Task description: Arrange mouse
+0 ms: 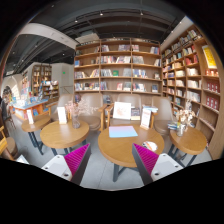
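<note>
I see no mouse anywhere in the gripper view. My gripper (111,158) is held high above the floor, its two fingers spread wide apart with nothing between them; the pink pads (76,157) show on their inner faces. Just ahead of the fingers stands a round wooden table (122,148) with a light blue mat (123,131) lying on it and white upright cards behind the mat.
Another round table (64,132) stands ahead to the left, a third (188,141) to the right with small items on it. Tall bookshelves (117,68) line the far wall and the right wall (194,75). Grey floor (95,168) lies below the fingers.
</note>
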### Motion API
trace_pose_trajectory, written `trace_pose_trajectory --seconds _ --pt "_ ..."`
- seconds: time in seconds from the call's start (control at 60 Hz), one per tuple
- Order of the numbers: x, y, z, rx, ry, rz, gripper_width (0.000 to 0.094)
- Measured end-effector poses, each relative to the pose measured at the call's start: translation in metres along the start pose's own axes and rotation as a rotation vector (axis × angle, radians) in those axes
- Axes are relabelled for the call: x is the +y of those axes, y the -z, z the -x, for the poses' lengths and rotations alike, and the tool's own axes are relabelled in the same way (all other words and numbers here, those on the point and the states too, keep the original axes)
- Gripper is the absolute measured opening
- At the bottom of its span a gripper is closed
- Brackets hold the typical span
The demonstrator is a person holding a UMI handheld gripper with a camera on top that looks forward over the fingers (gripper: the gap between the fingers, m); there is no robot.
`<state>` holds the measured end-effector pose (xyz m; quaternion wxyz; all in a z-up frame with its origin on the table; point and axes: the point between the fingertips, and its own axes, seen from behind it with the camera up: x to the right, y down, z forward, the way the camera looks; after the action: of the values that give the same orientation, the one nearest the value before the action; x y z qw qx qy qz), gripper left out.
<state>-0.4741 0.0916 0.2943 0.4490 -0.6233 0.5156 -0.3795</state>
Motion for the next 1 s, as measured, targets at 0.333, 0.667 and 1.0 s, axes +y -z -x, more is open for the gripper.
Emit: trace_pose_trajectory --seconds 0.333,0.667,1.0 --pt "0.008 -0.011 -0.007 0.021 0.021 0.019 0.0857" --pt "0.034 -0.024 -0.055 0.107 0.008 0.062 0.0861" --pt "0.066 -0.041 -0.124 0.218 -0.004 0.100 0.0859"
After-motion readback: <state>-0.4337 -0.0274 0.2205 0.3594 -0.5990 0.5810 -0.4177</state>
